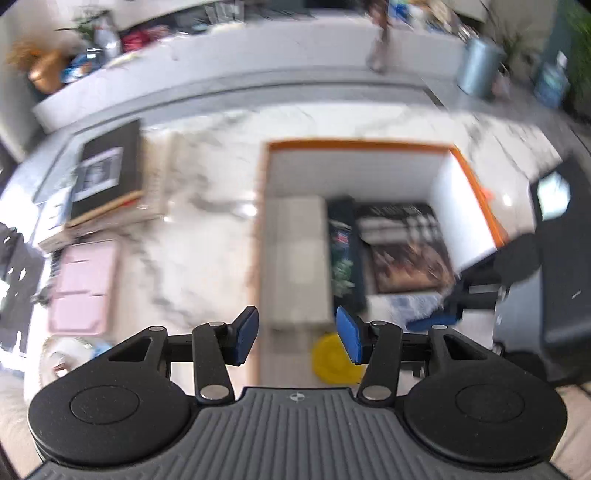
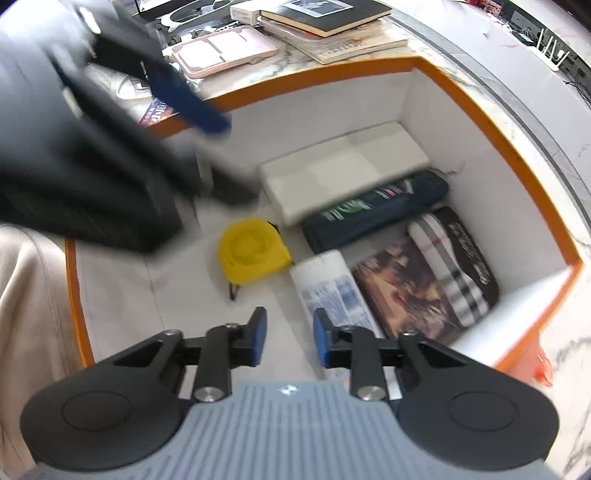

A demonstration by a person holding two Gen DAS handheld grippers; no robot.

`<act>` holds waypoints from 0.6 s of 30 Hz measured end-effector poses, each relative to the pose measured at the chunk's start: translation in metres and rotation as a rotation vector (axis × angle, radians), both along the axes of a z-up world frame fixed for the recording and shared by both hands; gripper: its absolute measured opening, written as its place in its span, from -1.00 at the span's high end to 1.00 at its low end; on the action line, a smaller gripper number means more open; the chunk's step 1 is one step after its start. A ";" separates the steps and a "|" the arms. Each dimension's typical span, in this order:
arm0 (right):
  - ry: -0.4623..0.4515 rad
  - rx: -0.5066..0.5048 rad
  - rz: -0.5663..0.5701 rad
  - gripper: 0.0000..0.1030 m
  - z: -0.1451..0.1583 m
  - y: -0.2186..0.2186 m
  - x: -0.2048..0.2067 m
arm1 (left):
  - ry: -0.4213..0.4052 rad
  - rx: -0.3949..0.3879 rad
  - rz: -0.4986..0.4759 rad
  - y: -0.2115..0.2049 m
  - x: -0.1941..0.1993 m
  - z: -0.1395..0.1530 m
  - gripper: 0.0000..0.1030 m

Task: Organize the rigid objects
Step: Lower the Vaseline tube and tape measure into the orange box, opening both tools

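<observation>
Both grippers hover over the box (image 2: 480,110), white inside with an orange rim, sitting on the marble counter (image 1: 207,177).

Left gripper (image 1: 297,334): jaws apart, nothing between the pads. The left view is motion-blurred. Right gripper (image 2: 290,341): jaws apart too, empty, above the box floor at the near end.

Box contents, right view:
- yellow tape measure (image 2: 251,253) flat on the floor, about centre, at 11 o'clock from the right gripper
- white case (image 2: 343,171) at 1 o'clock of the tape, lying along the far wall
- dark blue book (image 2: 373,212) touching the near side of the white case
- magazine (image 2: 432,280) with a dark cover at 3 o'clock of the tape, against the right wall
- white leaflet (image 2: 332,288) with blue print between the tape and the magazine, its near end under the right gripper

In the left view the tape (image 1: 334,356) sits at the frame's 6 o'clock, partly behind the right pad of the left gripper.

Outside the box, at 12 o'clock in the right view: pink tray (image 2: 225,50) and a stack of books (image 2: 332,26), black cover on top. In the left view they sit at 9 and 10 o'clock. The left gripper's body fills 10 o'clock of the right view, blurred.
</observation>
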State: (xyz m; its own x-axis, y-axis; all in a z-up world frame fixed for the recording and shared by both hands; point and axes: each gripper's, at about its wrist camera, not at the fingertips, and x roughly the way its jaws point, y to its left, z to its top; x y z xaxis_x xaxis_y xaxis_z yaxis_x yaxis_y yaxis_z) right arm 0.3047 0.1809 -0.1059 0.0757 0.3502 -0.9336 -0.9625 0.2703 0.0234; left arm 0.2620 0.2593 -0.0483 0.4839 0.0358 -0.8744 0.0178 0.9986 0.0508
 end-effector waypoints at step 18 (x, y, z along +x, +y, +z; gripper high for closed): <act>0.068 -0.071 0.011 0.26 -0.044 0.065 -0.005 | 0.054 -0.188 0.105 0.041 -0.025 -0.032 0.38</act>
State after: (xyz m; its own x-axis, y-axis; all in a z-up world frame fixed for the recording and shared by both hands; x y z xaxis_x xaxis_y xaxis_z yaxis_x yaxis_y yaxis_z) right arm 0.2995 0.2462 -0.1499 0.0074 0.2835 -0.9589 -0.9623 0.2628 0.0703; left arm 0.2373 0.3008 -0.0805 0.4382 -0.0823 -0.8951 -0.0890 0.9869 -0.1343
